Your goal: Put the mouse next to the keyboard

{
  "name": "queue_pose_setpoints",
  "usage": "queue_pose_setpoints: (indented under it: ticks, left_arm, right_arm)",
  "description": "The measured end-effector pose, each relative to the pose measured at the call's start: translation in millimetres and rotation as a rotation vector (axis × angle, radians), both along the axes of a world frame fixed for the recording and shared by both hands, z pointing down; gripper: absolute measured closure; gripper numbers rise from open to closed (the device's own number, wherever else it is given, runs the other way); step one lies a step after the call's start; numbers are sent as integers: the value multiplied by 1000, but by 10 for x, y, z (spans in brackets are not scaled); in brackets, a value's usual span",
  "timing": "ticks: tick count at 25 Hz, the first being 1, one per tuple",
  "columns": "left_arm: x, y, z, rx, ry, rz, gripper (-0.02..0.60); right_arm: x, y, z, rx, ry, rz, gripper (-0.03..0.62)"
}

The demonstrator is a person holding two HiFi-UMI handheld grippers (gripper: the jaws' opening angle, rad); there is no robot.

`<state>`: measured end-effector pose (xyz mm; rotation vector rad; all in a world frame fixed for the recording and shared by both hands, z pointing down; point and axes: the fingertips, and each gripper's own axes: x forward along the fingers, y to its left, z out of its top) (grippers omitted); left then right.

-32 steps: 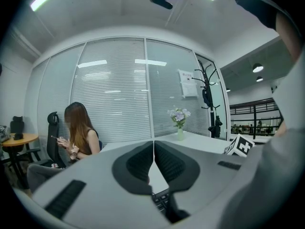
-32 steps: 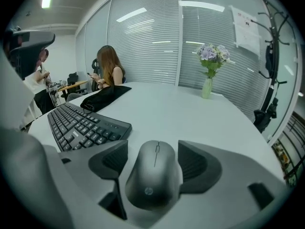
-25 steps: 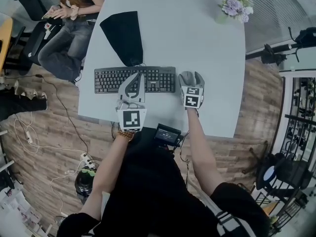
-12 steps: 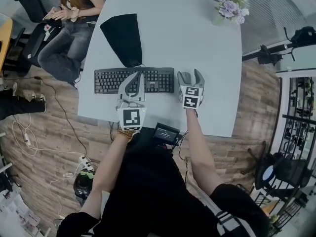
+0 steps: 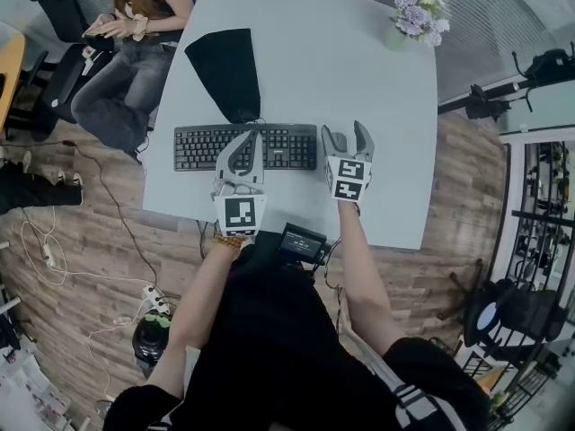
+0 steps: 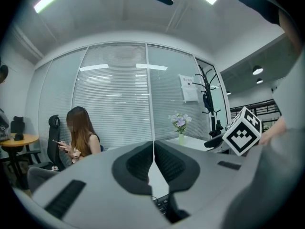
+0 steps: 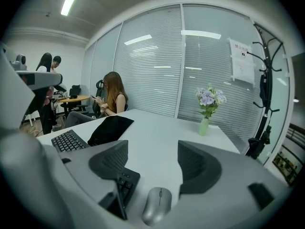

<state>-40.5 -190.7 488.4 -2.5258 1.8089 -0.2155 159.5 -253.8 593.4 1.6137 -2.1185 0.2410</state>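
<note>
We note 1 black keyboard (image 5: 202,146) lying flat near the front edge of the white table (image 5: 359,61). The left gripper (image 5: 254,135) hangs over the keyboard's right half, its 2 jaws closed together with nothing between them. The grey mouse (image 7: 155,205) rests on the table just beside the keyboard's right end. The right gripper (image 5: 344,133) is poised above it, jaws wide apart and gripping nothing, the mouse below the gap.

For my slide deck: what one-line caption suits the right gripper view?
Open right gripper above a grey mouse lying beside the keyboard on the white table.
</note>
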Motion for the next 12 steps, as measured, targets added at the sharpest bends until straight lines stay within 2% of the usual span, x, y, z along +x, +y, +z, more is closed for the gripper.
queue_pose_setpoints:
  ticks: [12]
  left_arm:
    - [-42, 91, -84, 17, 7, -5, 569]
  right_arm:
    - [-275, 114, -646, 130, -23, -50, 278]
